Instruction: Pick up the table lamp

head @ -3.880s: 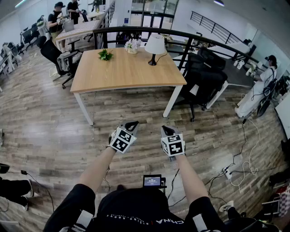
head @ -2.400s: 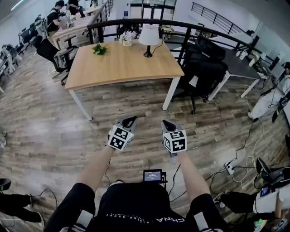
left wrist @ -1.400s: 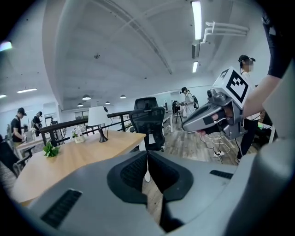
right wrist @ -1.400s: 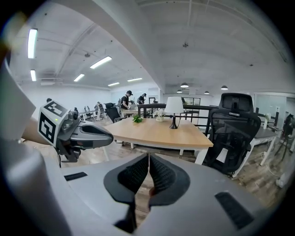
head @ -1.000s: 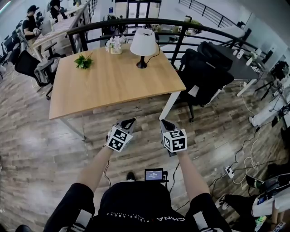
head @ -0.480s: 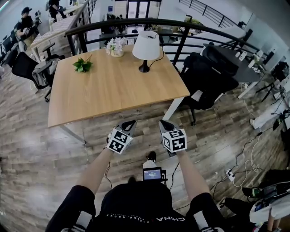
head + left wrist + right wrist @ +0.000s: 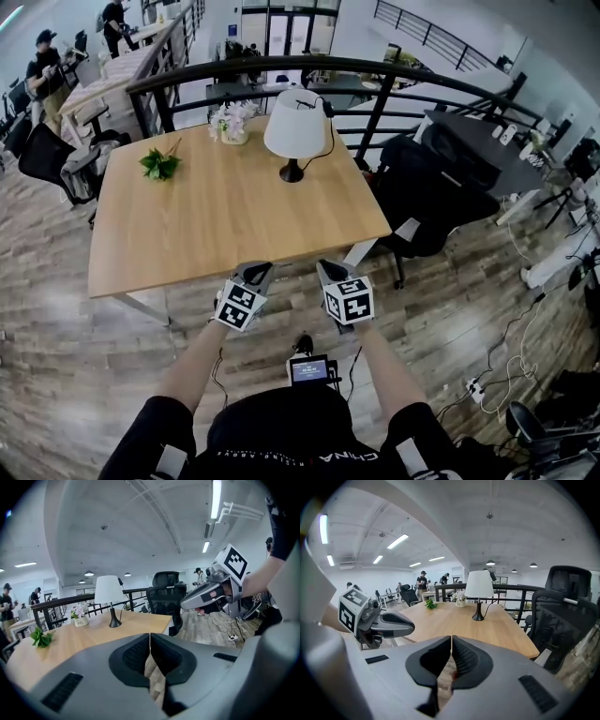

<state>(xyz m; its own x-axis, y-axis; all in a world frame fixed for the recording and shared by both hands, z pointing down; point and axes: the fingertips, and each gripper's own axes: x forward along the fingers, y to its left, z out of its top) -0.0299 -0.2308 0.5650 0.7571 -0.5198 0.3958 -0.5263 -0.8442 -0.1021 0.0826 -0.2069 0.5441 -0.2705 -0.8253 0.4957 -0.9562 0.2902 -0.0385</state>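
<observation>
In the head view, the table lamp point(image 7: 293, 131) stood upright at the far side of the table point(image 7: 225, 230), close to the railing point(image 7: 375, 103), probably so that its cord could drop behind the edge, though the cord was too thin to follow. The left tool point(image 7: 255, 271) and the right tool point(image 7: 328, 270) hung side by side over the near edge, well apart from the lamp and aimed towards it, as for an approach not yet finished. In the left gripper view the jaws were clenched together with nothing between them, and the lamp stood well ahead to the left, near a small flower pot point(image 7: 80, 619). In the right gripper view the jaws likewise met, empty, with the lamp ahead and slightly right; both tools would need opening before any grasp
</observation>
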